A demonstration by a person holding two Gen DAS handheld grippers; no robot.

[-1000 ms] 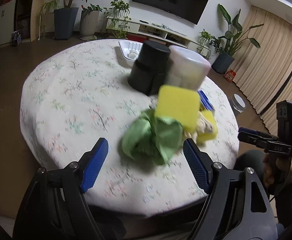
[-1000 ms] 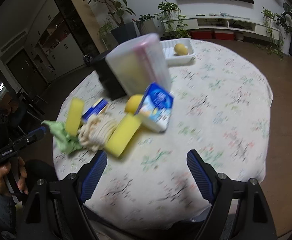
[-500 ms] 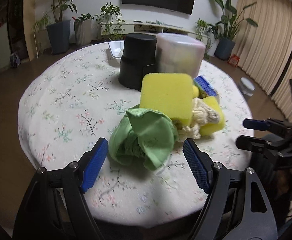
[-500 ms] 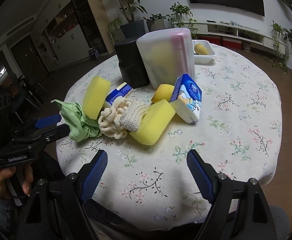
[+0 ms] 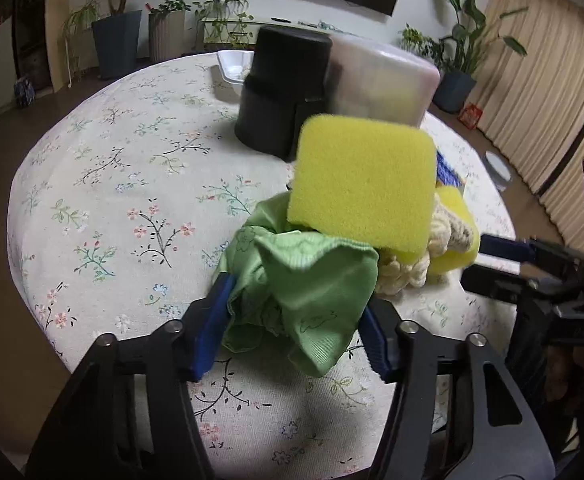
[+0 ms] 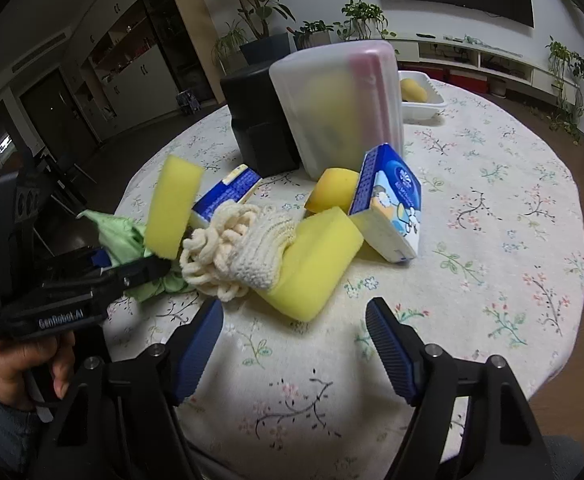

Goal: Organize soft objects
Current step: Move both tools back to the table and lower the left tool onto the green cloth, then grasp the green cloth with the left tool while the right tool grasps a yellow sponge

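Observation:
A crumpled green cloth [image 5: 300,280] lies near the table's front edge. My left gripper [image 5: 294,308] is closing on it, and both blue pads touch its sides. A yellow sponge [image 5: 362,184] stands on edge behind the cloth, leaning on a cream knitted cloth [image 6: 244,248]. A second yellow sponge [image 6: 312,264] lies flat under that knit. My right gripper [image 6: 294,308] hovers just in front of this sponge. Its jaws are closing with nothing between them. In the right wrist view the left gripper [image 6: 132,272] comes in from the left, held by a hand.
Behind the pile stand a black container [image 5: 284,88] and a translucent lidded bin [image 6: 340,108]. A blue tissue pack [image 6: 388,208], a smaller blue pack [image 6: 228,192] and a small yellow piece [image 6: 332,192] lie nearby. A white tray [image 6: 420,104] sits at the back of the floral tablecloth [image 6: 492,200].
Both grippers have moved in and down toward the pile. The left jaws have narrowed around the green cloth. The right jaws have narrowed a little.

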